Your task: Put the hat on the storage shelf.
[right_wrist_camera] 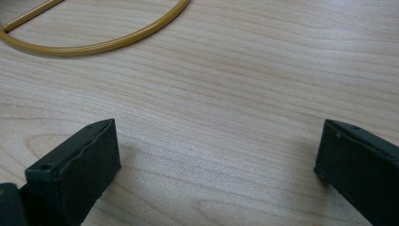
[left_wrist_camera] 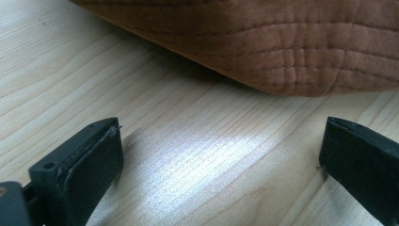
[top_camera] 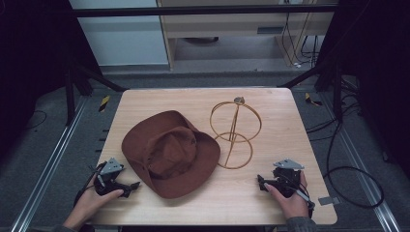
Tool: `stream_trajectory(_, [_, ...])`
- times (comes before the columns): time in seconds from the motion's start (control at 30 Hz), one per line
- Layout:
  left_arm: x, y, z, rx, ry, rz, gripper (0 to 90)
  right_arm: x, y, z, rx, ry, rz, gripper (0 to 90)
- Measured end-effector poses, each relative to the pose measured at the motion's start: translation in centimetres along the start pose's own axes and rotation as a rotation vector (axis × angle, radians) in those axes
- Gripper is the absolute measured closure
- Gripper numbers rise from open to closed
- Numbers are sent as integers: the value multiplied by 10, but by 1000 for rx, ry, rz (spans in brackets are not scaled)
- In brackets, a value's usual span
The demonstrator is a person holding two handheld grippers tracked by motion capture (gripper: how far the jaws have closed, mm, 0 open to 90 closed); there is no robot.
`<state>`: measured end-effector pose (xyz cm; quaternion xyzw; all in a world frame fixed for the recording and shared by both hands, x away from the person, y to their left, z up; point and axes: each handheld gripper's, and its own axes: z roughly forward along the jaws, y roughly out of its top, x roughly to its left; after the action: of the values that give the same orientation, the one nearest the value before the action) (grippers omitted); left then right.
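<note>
Hat and wire stand on counter, both claws open and empty.
Brown hat (top_camera: 171, 152) lies left of centre on the pale wood counter (top_camera: 270, 203), touching the gold wire stand (top_camera: 235, 133) to its right. Left claw (top_camera: 126, 187) rests near the hat brim, jaws spread; right claw (top_camera: 263, 182) sits near the stand's base ring, jaws spread. Grey carpet, floor rails, cables, dark curtains around.

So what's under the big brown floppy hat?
The brown wide-brimmed fabric hat lies flat on the light wooden table, with its brim resting on the wood. Whatever might be beneath its crown is covered, so I can't tell.
</note>
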<state>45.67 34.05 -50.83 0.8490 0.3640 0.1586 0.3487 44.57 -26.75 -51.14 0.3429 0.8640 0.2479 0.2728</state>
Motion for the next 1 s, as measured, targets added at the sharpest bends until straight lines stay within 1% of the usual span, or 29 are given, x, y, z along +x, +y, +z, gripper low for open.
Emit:
stream_trajectory(0.1, [0,0,-2,11,-2,2,5,0,0,0,-1,0,0,4])
stream_trajectory(0.2, [-1,0,-5,18,-2,7,32,0,0,0,-1,0,0,5])
stream_trajectory(0.3, [-2,0,-7,19,2,10,28,0,0,0,0,-1,0,4])
stream_trajectory(0.4, [-4,-1,-12,7,-2,12,29,0,0,0,1,-2,1,5])
stream_trajectory(0.47, [-6,-1,-17,-5,2,9,34,0,0,0,1,-2,1,5])
stream_trajectory(0.57, [-11,0,-26,-31,-5,24,34,0,0,0,0,-2,0,5])
stream_trajectory(0.6, [-14,0,-28,-38,-13,29,33,0,0,0,0,-2,0,5])
stream_trajectory(0.67, [-18,2,-30,-51,-19,44,34,0,0,0,1,-2,1,5])
stream_trajectory(0.7, [-24,5,-32,-61,-17,67,35,0,0,0,1,-2,1,5])
stream_trajectory(0.73, [-26,6,-33,-69,-16,73,37,0,0,0,1,-2,1,5])
stream_trajectory(0.77, [-26,6,-33,-69,-16,73,37,0,0,0,1,-2,1,5])
stream_trajectory(0.8, [-29,8,-35,-88,-25,71,37,0,0,0,1,-2,1,5])
stream_trajectory(0.83, [-29,9,-37,-102,-26,67,37,0,0,0,1,-2,1,5])
stream_trajectory(0.87, [-29,9,-37,-102,-26,67,38,0,0,0,1,-2,1,5])
stream_trajectory(0.93, [-30,9,-39,-118,-21,66,38,0,0,0,1,-2,1,5])
stream_trajectory(0.97, [-30,9,-41,-132,-22,61,39,0,0,0,0,-1,0,5])
stream_trajectory(1.0, [-31,10,-44,-157,-30,55,39,0,0,0,-1,-2,-3,4])
